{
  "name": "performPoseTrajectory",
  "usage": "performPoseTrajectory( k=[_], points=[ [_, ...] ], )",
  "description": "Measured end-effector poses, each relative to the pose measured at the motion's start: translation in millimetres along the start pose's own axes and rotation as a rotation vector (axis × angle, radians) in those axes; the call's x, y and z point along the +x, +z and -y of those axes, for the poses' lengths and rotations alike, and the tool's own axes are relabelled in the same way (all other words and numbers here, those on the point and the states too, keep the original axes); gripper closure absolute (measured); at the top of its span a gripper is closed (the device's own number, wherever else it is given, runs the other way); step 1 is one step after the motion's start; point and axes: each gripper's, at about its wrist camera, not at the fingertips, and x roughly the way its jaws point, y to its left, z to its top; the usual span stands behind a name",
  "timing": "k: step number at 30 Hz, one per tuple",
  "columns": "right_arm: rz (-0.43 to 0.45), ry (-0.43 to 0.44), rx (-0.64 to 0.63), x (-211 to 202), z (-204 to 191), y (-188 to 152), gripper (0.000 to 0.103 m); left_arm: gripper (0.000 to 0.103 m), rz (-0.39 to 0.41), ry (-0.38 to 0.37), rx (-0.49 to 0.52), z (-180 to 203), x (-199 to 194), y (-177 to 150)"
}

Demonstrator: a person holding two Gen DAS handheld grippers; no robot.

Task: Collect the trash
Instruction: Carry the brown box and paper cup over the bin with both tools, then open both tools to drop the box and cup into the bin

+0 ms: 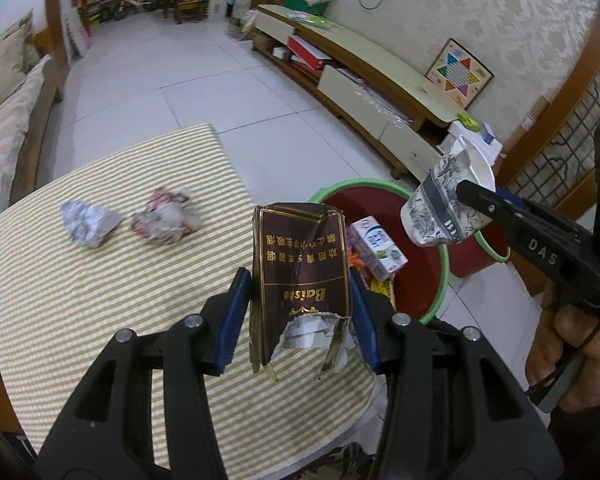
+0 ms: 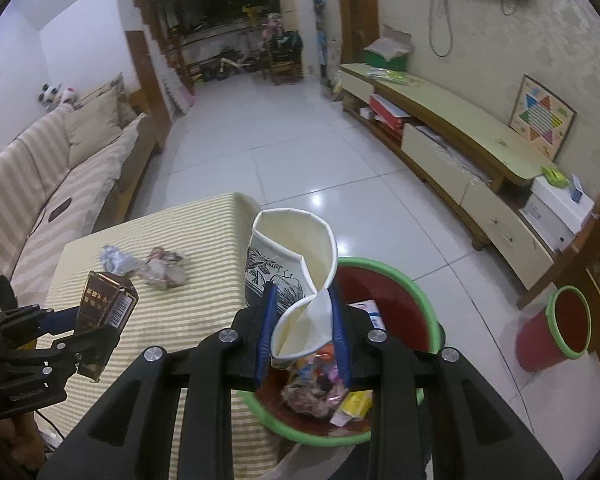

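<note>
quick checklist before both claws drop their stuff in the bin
1. Left claw has a firm hold on the cigarette pack: ok, pinched between both pads.
2. Right claw has a firm hold on the paper cup: ok, the cup is crushed between the pads.
3. Cup is over the bin: ok, trash shows directly beneath it in the right wrist view.
4. Pack is over the bin: not ok, it looks to be above the table edge, with the bin to its right.
5. Room left in the bin: ok, trash covers only the bottom.
6. Table cleared: not ok, two paper wads remain.
</note>
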Motion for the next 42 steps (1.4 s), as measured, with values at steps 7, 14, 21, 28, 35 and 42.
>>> performPoseTrajectory(
  k=[7,14,21,28,35,42],
  points=[
    [-0.021,-0.027,0.047,6,32,-9,0.078,0.057,-0.022,-0.057,0.06,30,21,17],
    [-0.053,-0.046,0.081,14,56,-20,0.078,0.057,-0.055,-0.096,0.108,58,47,31],
    [-0.088,-0.052,0.108,26,75,-28,0.077,0.057,-0.095,-0.117,0.145,81,73,33],
    [-0.106,-0.048,0.127,35,86,-32,0.077,0.056,-0.128,-0.124,0.162,91,91,35],
    [-0.124,-0.04,0.139,42,91,-36,0.077,0.056,-0.148,-0.125,0.167,97,102,35],
    [-0.135,-0.037,0.145,48,93,-38,0.075,0.055,-0.167,-0.126,0.164,97,110,36]
  ],
)
